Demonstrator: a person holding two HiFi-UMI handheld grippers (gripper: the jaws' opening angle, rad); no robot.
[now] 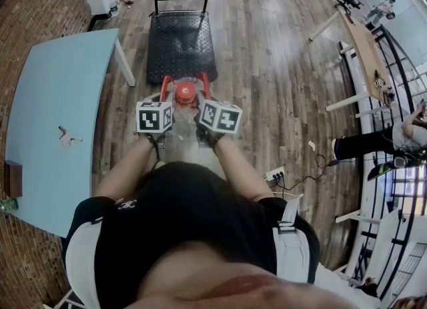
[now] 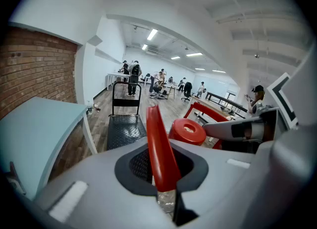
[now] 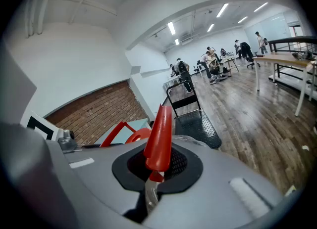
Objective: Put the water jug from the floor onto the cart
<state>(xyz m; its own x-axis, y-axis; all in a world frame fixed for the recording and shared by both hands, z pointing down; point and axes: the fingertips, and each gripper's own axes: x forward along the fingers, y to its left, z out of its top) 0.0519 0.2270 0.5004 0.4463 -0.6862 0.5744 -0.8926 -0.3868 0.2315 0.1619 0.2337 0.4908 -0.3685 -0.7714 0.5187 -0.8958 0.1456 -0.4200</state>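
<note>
The water jug [image 1: 185, 91] has a red cap and a red handle on each side, and it hangs just in front of me, nearer than the cart. My left gripper [image 1: 165, 98] is shut on the jug's left red handle [image 2: 159, 149]; the red cap [image 2: 187, 131] shows just beyond it. My right gripper [image 1: 204, 101] is shut on the right red handle [image 3: 159, 139]. The jug's clear body is mostly hidden under the grippers. The black platform cart [image 1: 180, 44] with its upright push bar stands on the wood floor straight ahead, with nothing on its deck.
A light blue table [image 1: 60, 121] runs along the brick wall at the left, close to the cart's side. A power strip [image 1: 275, 175] with a cable lies on the floor at the right. White tables and a seated person [image 1: 373, 144] are further right.
</note>
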